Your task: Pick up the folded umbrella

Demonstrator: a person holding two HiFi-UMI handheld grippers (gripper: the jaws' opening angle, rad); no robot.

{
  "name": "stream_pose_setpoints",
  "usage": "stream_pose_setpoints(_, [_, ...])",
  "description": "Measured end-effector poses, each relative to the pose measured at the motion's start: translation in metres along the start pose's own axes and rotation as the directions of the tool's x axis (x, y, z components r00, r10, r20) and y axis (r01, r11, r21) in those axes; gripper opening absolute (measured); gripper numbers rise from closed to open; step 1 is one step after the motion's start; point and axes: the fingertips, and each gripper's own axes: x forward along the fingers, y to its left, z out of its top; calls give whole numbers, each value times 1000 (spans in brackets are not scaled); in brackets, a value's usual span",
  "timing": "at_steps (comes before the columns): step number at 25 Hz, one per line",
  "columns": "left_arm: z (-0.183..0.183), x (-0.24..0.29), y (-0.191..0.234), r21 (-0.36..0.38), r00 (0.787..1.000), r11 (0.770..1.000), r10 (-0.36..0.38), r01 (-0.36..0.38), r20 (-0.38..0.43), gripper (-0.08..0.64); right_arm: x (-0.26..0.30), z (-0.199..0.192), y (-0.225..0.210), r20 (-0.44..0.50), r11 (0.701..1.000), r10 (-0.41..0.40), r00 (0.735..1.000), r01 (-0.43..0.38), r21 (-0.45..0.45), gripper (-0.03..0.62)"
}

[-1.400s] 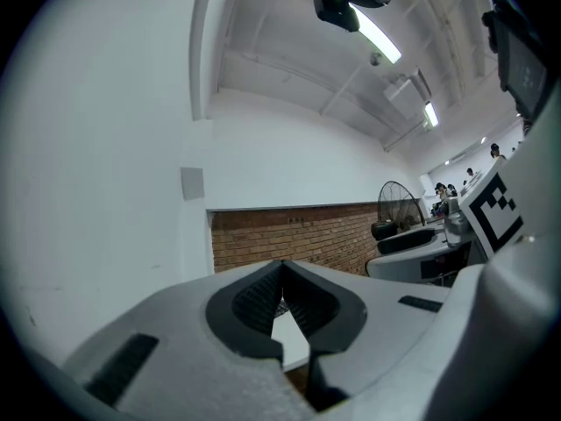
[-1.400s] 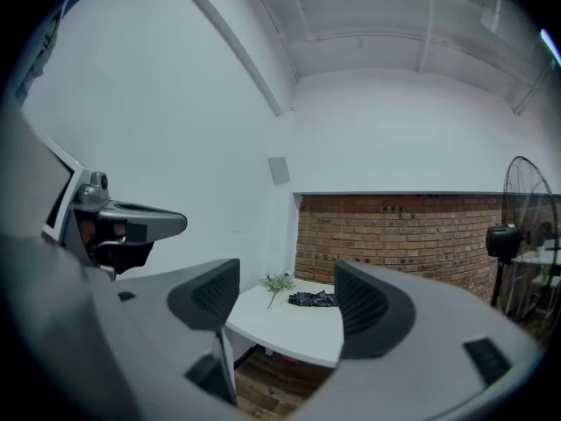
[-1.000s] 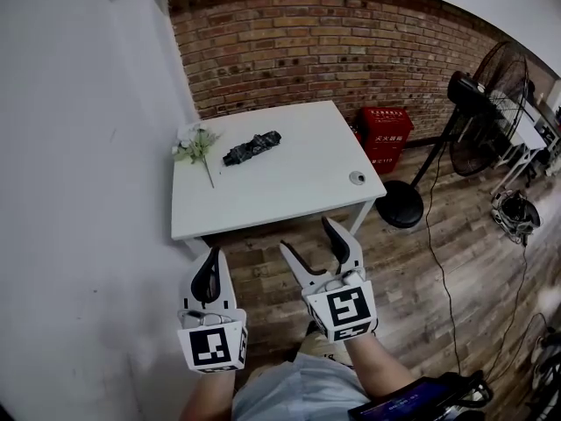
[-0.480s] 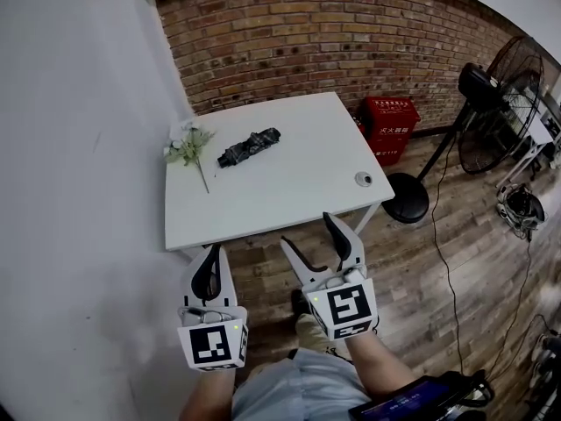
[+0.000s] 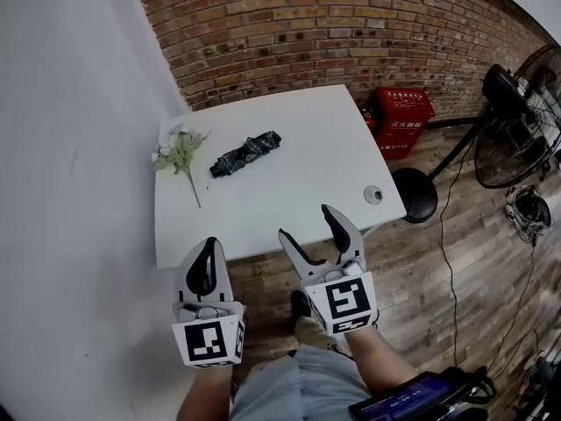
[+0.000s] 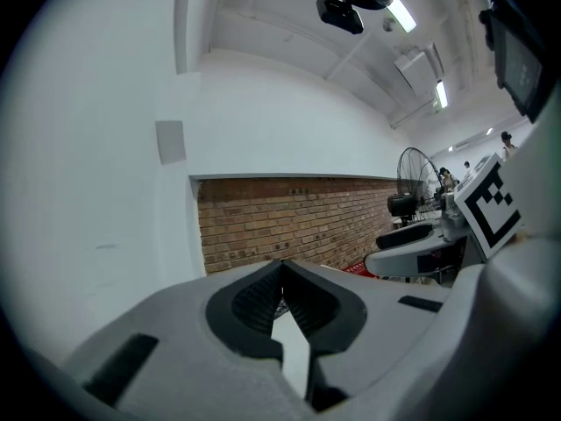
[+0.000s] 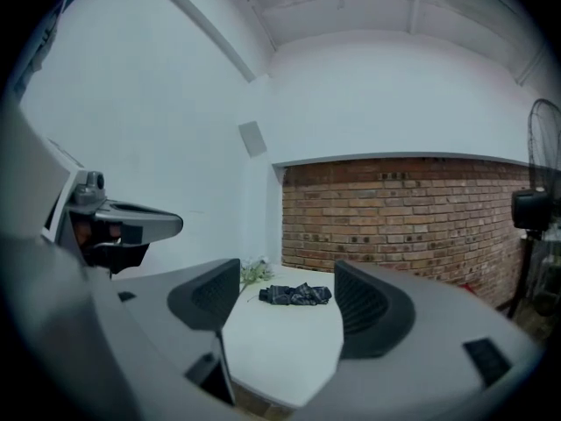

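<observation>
Basically nothing's done yet. Closest in, the left gripper point(image 5: 209, 254) is pinched closed on nothing, and the right gripper point(image 5: 307, 224) has its jaws spread wide, empty too. Both hang about at the near edge of the white table point(image 5: 307, 182). The folded umbrella point(image 5: 244, 153) lies flat further back on the tabletop, near a flower sprig point(image 5: 180, 152), untouched. Reach, grab and lift are all left to do, I'd say.

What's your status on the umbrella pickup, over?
Left hand-held gripper shut, empty; right hand-held gripper open, empty. Umbrella flat on table, untouched, both short of it. Flowers beside it, apart; nothing blocking.
</observation>
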Motion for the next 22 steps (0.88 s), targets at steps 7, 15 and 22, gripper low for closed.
stream_pose_setpoints(7, [4, 65, 5, 16, 1000, 1000, 26, -26, -13, 6, 60, 4, -40, 2, 999, 38, 999, -38, 1, 337])
stream_pose_setpoints(15, [25, 104, 21, 46, 997, 996, 72, -74, 27, 6, 107, 30, -60, 59, 998, 70, 996, -70, -7, 337])
stream_pose_setpoints(22, [38, 114, 51, 53, 990, 990, 130, -133, 57, 6, 138, 59, -56, 109, 995, 98, 989, -96, -24, 337])
